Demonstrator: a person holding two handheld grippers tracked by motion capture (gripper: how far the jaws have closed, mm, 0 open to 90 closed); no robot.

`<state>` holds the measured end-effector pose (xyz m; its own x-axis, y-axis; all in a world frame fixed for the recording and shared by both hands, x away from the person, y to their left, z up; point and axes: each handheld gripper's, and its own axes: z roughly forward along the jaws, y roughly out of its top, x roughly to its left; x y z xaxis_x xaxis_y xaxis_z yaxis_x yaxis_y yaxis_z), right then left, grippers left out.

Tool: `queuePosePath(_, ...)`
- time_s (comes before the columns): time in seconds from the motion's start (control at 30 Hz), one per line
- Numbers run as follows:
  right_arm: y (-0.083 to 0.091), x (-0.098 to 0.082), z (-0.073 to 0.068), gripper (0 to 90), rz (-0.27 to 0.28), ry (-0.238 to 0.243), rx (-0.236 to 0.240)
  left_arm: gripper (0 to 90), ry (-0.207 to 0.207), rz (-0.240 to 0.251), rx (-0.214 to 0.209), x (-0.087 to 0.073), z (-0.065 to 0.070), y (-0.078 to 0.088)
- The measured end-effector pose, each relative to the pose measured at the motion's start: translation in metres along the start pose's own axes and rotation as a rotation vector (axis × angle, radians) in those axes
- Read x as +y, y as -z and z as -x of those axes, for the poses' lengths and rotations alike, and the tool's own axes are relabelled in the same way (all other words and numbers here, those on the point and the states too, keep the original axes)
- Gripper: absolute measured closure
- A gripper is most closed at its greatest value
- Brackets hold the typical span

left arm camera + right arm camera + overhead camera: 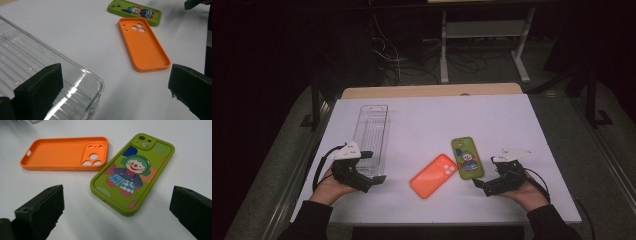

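Both claws wide apart, holding nothing: right claw (pixel 117 212) lined up just short of the green case (pixel 132 173), left claw (pixel 112 92) by the clear tray (pixel 75 75), so I reckon next is closing on that case.

Green case (pixel 132 173) (clown print) beside orange case (pixel 66 153)

Orange case (pixel 433 176): showing plain bright orange all over, inside face up, no print; camera holes letting the white bench (pixel 427 120) show through.

Green case (pixel 467 157): lying with its lime green back up, carrying a clown figure with green hair, red nose, blue-and-white checked trousers and a dark blue top; orange, blue and pale green patches sitting around the figure.

Tray (pixel 372 137): showing clear, colourless plastic with fine ribbed lines running along its floor.

Grippers, left (pixel 379 178) and right (pixel 477 184): showing black, jaws matte black, each topped by a pale grey plate.

Sleeves: reading dark.
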<state>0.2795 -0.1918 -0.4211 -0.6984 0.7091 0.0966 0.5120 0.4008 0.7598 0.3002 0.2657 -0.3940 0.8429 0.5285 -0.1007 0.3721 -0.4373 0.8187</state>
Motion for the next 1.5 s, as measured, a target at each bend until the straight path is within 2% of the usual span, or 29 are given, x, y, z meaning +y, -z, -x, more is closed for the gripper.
queuePosePath(0.13,0.001,0.002,0.001,0.0,-0.022,-0.01,-0.007,0.0,-0.011,-0.004,-0.008,0.002,-0.001,-0.001)
queuePosePath(0.17,0.003,0.005,0.002,4.1,-0.026,-0.012,-0.01,0.0,-0.012,-0.011,-0.011,0.002,-0.001,-0.001)
queuePosePath(0.33,0.007,0.008,0.003,9.3,-0.015,-0.053,-0.003,0.0,-0.015,-0.008,-0.013,0.003,-0.001,-0.003)
queuePosePath(0.4,0.006,0.013,0.001,10.5,-0.014,-0.04,-0.009,0.0,-0.027,-0.02,-0.013,0.002,0.001,-0.002)
queuePosePath(0.53,0.005,0.019,-0.004,13.1,-0.008,-0.037,-0.006,0.0,-0.019,-0.008,-0.013,0.002,0.002,-0.001)
queuePosePath(0.57,0.002,0.022,-0.005,17.5,-0.02,-0.037,0.002,0.0,-0.02,-0.006,-0.012,0.002,0.003,-0.001)
queuePosePath(0.6,0.002,0.022,-0.005,17.5,-0.02,-0.037,0.002,0.0,-0.017,-0.006,-0.013,0.002,0.003,-0.001)
queuePosePath(0.63,-0.002,0.027,-0.007,23.5,-0.026,-0.034,0.002,0.0,-0.018,-0.007,-0.011,0.001,0.003,0.0)
queuePosePath(0.67,-0.002,0.027,-0.007,23.5,-0.026,-0.034,0.002,0.0,-0.019,-0.007,-0.007,0.001,0.003,-0.001)
queuePosePath(0.7,-0.004,0.031,-0.006,31.0,-0.026,-0.026,0.009,0.0,-0.017,-0.009,-0.008,0.001,0.002,-0.001)
queuePosePath(0.73,-0.004,0.031,-0.006,31.0,-0.026,-0.026,0.009,0.0,-0.015,-0.008,-0.008,0.001,0.003,-0.001)
queuePosePath(0.8,-0.007,0.037,-0.005,41.5,-0.02,-0.029,0.026,0.0,-0.018,-0.009,-0.011,0.001,0.003,-0.001)
queuePosePath(0.87,-0.009,0.039,-0.004,45.0,-0.021,-0.026,0.033,0.0,-0.018,-0.006,-0.011,0.002,0.004,-0.002)
queuePosePath(0.93,-0.014,0.044,-0.007,55.1,-0.046,-0.027,0.044,0.0,-0.017,-0.004,-0.01,0.002,0.004,-0.002)
queuePosePath(0.97,-0.014,0.044,-0.007,55.1,-0.046,-0.027,0.044,0.0,-0.017,-0.004,-0.01,0.002,0.004,-0.002)
queuePosePath(1.13,-0.03,0.058,-0.015,71.7,-0.088,-0.023,0.063,0.0,-0.012,0.002,-0.017,0.003,0.003,-0.003)
queuePosePath(1.37,-0.056,0.072,-0.018,87.3,-0.137,0.001,0.084,0.0,-0.012,0.007,-0.019,0.003,0.002,-0.002)
queuePosePath(1.5,-0.069,0.078,-0.02,88.0,-0.155,0.009,0.084,0.0,-0.006,0.008,-0.018,0.003,0.002,-0.001)
